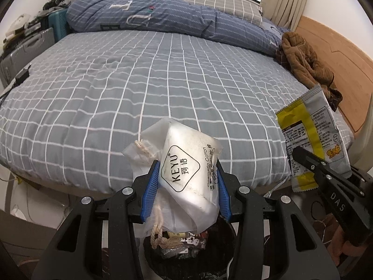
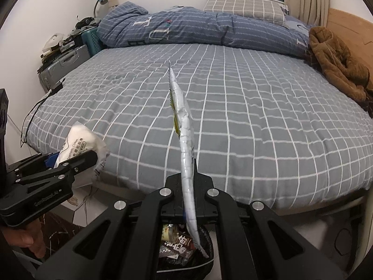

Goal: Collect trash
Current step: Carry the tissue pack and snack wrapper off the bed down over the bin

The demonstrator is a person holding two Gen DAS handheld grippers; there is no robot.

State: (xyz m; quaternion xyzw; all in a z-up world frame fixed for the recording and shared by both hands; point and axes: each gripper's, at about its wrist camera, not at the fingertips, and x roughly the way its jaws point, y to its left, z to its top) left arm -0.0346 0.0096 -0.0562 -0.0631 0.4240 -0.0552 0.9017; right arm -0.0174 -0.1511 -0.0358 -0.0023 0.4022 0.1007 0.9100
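My left gripper is shut on a white cotton-pad bag with a drawstring, its blue pads pressing both sides. It hangs over a black trash bin that holds wrappers. My right gripper is shut on a silver and yellow snack wrapper, seen edge-on, whose lower end dangles over the same bin. In the left wrist view the wrapper shows flat at the right, clamped in the right gripper. The right wrist view shows the left gripper with the bag at the left.
A bed with a grey checked sheet fills the view beyond the bin. A blue duvet, a checked pillow and brown clothing lie at its far side. Suitcases stand at the left. A charger lies on the bed's left edge.
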